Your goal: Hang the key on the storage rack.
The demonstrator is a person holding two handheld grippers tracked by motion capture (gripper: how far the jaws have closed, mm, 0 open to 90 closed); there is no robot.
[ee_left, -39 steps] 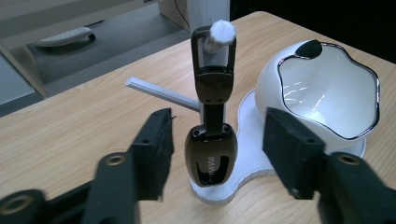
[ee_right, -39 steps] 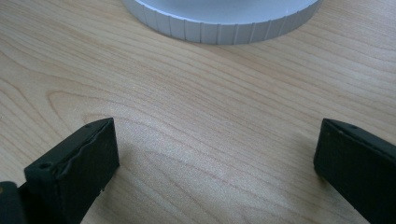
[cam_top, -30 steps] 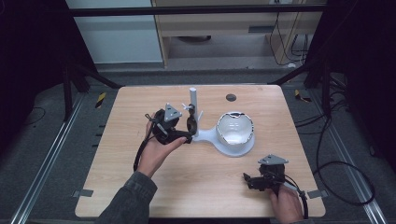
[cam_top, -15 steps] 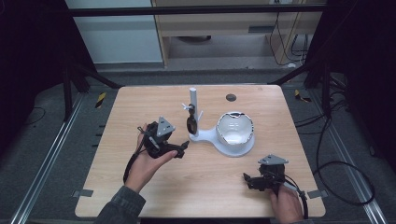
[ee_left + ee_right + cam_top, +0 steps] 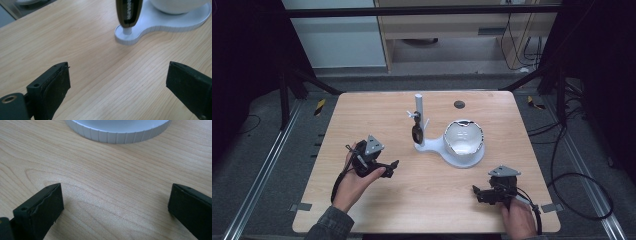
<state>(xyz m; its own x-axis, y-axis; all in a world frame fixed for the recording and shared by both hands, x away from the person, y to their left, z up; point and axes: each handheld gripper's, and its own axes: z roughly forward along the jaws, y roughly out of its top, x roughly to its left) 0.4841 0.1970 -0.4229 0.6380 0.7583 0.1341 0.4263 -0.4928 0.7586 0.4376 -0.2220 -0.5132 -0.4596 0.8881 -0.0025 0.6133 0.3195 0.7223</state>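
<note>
Your left gripper [image 5: 389, 165]: jaws wide, empty, near-left of white stand [image 5: 432, 146]. Right gripper [image 5: 477, 190]: jaws wide, empty, near side of stand's bowl [image 5: 464, 137]. Dark clip [image 5: 416, 132] hangs on stand post. Risk, judged: hasty reach toward stand knocks clip off peg.

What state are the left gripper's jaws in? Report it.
Open. The left gripper shows its two black jaws set far apart, with bare wooden table between them and nothing held.

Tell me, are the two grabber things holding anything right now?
No, nothing is held. The left gripper has its jaws wide apart over bare wooden table, and so does the right gripper. The dark hair clip hangs on the white stand, untouched.
</note>
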